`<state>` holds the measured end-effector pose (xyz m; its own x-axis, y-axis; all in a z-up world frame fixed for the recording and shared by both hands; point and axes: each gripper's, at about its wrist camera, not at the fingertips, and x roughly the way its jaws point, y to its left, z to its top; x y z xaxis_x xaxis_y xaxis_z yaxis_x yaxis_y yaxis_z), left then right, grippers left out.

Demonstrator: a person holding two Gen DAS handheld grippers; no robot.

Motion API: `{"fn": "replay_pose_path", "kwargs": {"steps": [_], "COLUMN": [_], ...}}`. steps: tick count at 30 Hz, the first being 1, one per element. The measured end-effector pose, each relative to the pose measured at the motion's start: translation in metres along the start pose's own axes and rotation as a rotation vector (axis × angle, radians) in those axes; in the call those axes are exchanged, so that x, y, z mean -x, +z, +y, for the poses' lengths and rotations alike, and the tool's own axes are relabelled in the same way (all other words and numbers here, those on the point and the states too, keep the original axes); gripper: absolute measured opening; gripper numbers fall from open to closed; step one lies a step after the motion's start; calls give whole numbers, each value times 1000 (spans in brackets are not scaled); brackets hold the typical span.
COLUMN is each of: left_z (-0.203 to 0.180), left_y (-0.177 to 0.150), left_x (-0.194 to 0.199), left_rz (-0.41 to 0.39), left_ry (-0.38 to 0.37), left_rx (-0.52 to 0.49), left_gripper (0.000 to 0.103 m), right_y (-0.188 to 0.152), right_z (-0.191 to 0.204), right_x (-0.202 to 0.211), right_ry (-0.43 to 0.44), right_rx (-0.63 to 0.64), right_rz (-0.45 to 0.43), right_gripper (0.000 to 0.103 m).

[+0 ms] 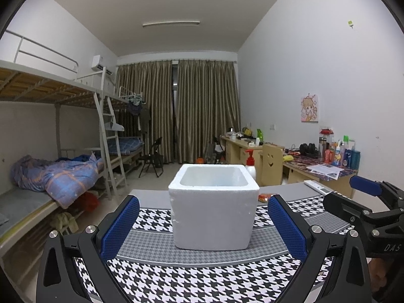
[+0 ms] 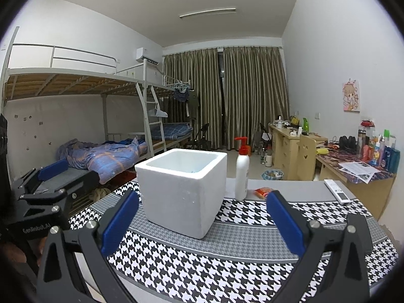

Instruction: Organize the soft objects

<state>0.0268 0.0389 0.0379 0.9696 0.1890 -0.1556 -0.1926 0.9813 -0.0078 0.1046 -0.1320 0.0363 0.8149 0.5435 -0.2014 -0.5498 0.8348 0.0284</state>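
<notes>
Dorm room: bunk beds (image 2: 75,116) left, curtains (image 2: 224,96) at back, cluttered desks (image 2: 353,166) right. Houndstooth-cloth tabletop (image 2: 227,252) carries white foam box (image 2: 184,192), lotion pump bottle (image 2: 242,174), remote (image 2: 337,191), orange packet (image 2: 262,192) behind box. Left gripper (image 1: 203,224) and right gripper (image 2: 202,224) jaws apart, holding nothing.

A white square foam box (image 1: 213,207) stands open-topped on the black-and-white houndstooth cloth (image 1: 202,275), framed between the spread blue-padded fingers of the left gripper (image 1: 203,224). Just right of the box lies a small orange packet (image 1: 264,198). The right gripper (image 1: 363,197) hangs at the right edge, above a white remote control (image 1: 318,187).
</notes>
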Motion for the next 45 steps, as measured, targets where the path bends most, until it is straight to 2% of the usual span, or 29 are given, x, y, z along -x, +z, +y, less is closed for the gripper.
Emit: {"fn": "replay_pose_path", "kwargs": {"steps": [15, 45], "left_z": [-1, 4], "left_y": [-11, -28], "left_x": [4, 16], "left_rz": [10, 26], "left_ry": [-1, 5], "left_rx": [7, 6], "left_gripper": [102, 102], "right_y": [-11, -26], "right_z": [0, 2], "right_x": [16, 19], "right_ry": [-23, -30], "right_rx": [-10, -17], "right_rz": [-29, -7], "right_gripper": [102, 102]}}
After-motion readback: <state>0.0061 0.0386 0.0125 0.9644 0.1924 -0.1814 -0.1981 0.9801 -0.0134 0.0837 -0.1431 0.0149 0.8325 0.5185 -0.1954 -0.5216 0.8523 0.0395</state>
